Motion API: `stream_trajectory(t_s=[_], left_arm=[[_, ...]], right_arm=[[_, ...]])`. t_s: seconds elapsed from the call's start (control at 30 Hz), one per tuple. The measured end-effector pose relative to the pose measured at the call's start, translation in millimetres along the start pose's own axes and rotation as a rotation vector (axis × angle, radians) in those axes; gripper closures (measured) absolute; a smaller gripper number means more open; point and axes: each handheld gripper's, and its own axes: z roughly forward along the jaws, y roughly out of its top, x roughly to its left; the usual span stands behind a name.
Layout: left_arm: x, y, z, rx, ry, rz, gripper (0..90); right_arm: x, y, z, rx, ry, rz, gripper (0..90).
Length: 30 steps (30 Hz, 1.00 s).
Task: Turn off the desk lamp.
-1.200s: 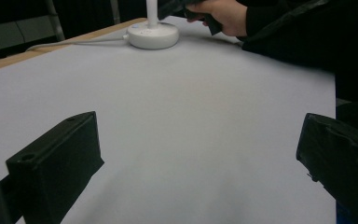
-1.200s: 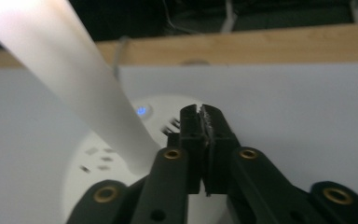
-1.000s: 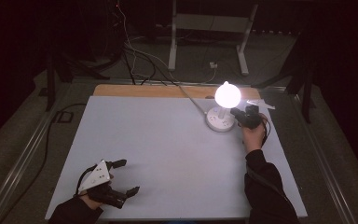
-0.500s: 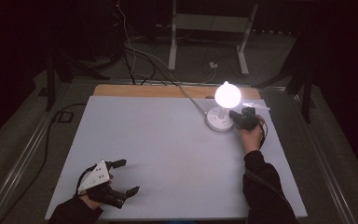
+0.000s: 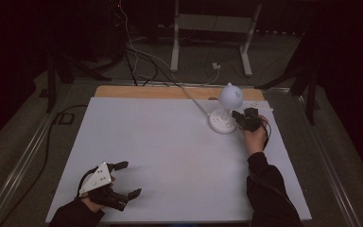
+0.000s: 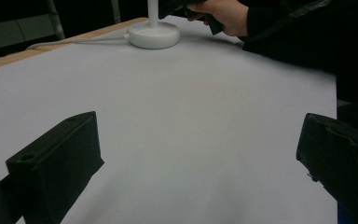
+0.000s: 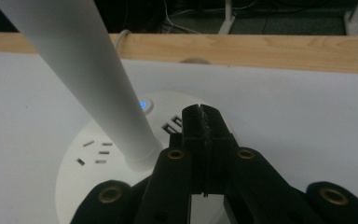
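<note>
On the white table point(image 5: 170, 156), the lamp point(image 5: 226, 109) stands toward two o'clock, close to the far wooden edge point(image 5: 142, 91), its round base point(image 7: 88, 158) carrying sockets and a small blue light point(image 7: 143, 105). Its white cord point(image 5: 194, 100) runs off the far edge toward twelve o'clock. The right gripper point(image 5: 246, 119) sits at the base's three o'clock side, jaws pressed together with nothing between them (tips over the base's top). The left gripper point(image 5: 123, 178) rests near the seven o'clock corner, just inside the near edge, jaws spread wide and empty. Between the two lies a broad bare stretch of tabletop; the right sleeve point(image 5: 269, 189) lies along the four o'clock side.
</note>
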Motion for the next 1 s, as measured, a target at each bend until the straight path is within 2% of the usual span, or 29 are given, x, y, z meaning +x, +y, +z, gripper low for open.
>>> stream_trajectory(t_s=[0.1, 0.17, 0.37, 0.53, 0.6, 0.63, 0.7, 0.77, 0.83, 0.87, 0.97, 1.0], left_arm=[[0.1, -0.1, -0.1, 0.001, 0.0, 0.0, 0.5], [0.7, 0.1, -0.1, -0.001, 0.0, -0.002, 0.5], [-0.1, -0.6, 0.1, 0.002, 0.0, -0.001, 0.5], [-0.4, -0.2, -1.1, 0.001, 0.005, 0.003, 0.5], [-0.8, -0.5, -0.7, 0.005, 0.005, 0.003, 0.5], [-0.9, -0.6, -0.5, 0.007, 0.004, 0.005, 0.5], [-0.4, -0.4, -0.2, 0.003, 0.002, 0.003, 0.5], [-0.1, -0.3, -0.1, 0.001, 0.004, 0.002, 0.5], [-0.5, -0.3, -0.4, 0.003, 0.002, 0.005, 0.5], [-0.5, 0.0, -0.6, 0.004, 0.002, 0.009, 0.5], [-0.4, 0.5, -0.7, -0.001, 0.0, 0.008, 0.5], [-0.5, 0.3, -0.4, 0.001, -0.001, 0.009, 0.5]], right_arm=[[-1.3, 1.1, -4.1, -0.025, 0.021, -0.004, 78.2], [-1.5, 2.3, -7.0, -0.03, 0.023, -0.024, 71.2], [-3.7, 6.8, -22.5, -0.066, 0.058, -0.019, 54.6], [-4.0, 5.9, -37.2, -0.079, 0.082, -0.025, 44.3], [-3.5, 4.6, -44.8, -0.08, 0.1, -0.011, 38.0], [-2.8, 3.4, -49.0, -0.085, 0.101, -0.009, 32.1], [-1.2, 1.7, -55.5, -0.07, 0.13, 0.006, 17.4], [0.8, -1.9, -60.7, -0.035, 0.179, -0.015, 10.7], [4.7, -6.2, -65.5, -0.03, 0.209, -0.023, 3.6], [6.6, -7.9, -67.6, -0.021, 0.228, -0.023, 2.1], [12.4, -13.0, -74.2, 0.022, 0.25, -0.073, 0.8], [14.2, -14.7, -76.8, 0.028, 0.258, -0.07, 0.8]])
